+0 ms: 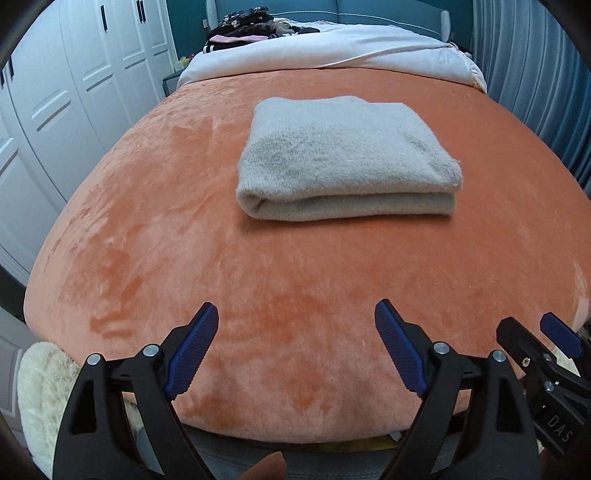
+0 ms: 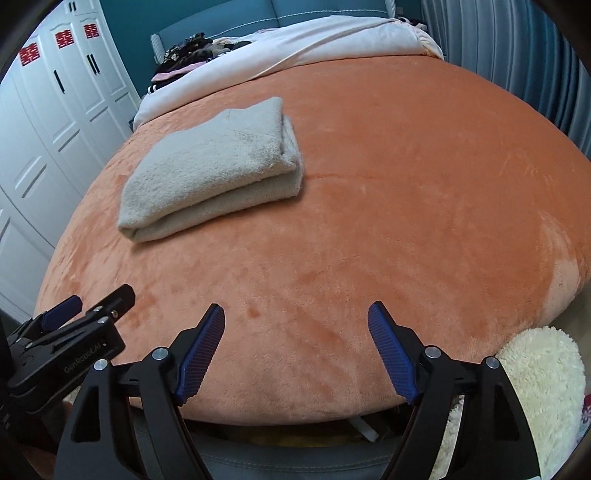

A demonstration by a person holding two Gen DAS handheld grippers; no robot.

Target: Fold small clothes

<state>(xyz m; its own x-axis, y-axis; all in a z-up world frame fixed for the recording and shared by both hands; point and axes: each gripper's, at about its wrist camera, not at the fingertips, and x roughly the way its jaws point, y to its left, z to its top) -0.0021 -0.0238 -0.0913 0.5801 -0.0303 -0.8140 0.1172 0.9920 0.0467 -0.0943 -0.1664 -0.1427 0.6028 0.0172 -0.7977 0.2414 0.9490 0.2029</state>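
White wardrobe doors line the left side of the room. An orange plush blanket covers the bed, with a white duvet bunched at the far end below a teal headboard. A pile of dark clothes sits at the far left corner, too small to sort out. Grey curtains hang at the right.

A grey sweater lies folded on the blanket, well apart from both grippers. The left gripper and right gripper hover at the near edge, jaws apart, holding nothing. A cream fleece is cut off at the frame.
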